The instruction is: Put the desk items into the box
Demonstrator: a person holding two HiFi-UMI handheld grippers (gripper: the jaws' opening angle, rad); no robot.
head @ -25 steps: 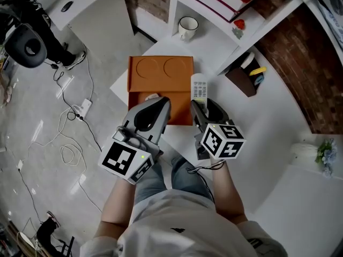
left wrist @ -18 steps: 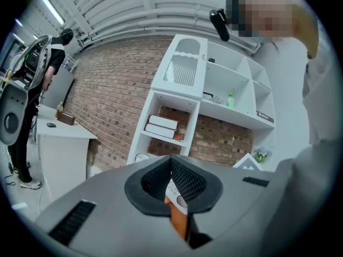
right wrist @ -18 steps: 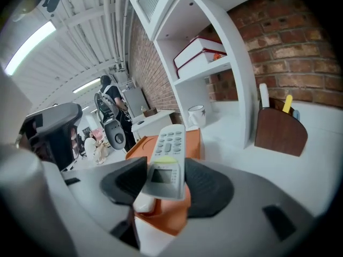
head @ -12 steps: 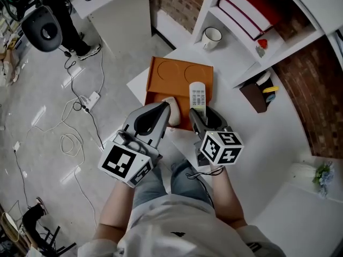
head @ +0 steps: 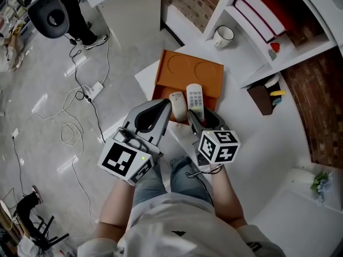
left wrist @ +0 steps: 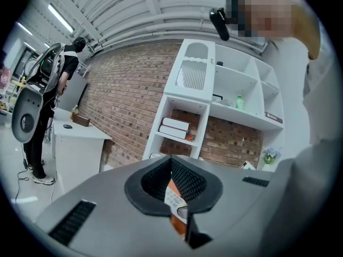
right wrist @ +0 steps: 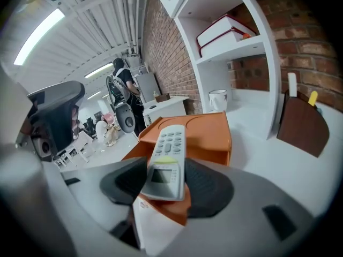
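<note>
Head view: the right tongs (head: pixel 197 114) are clenched on the lower end of a white remote (head: pixel 195 96). Its keypad end reaches over the front of the orange box (head: pixel 185 68), which sits on the white bench (head: pixel 241 138). A pale mouse (head: pixel 178 106) lies just beside the remote, at the tip of the left tongs (head: pixel 165 109).

Left gripper view: the left tongs (left wrist: pixel 172 167) are pressed together on nothing — only a sliver of orange shows past them.

Right gripper view: the right tongs (right wrist: pixel 167 182) pinch the remote (right wrist: pixel 167 157) by its edges at the display end. It has grey buttons and one yellow-green key. It looks light, stiff and smooth — likely to pivot or slip, so a hold nearer the middle seems safer. The box (right wrist: pixel 214 135) lies directly below.
</note>
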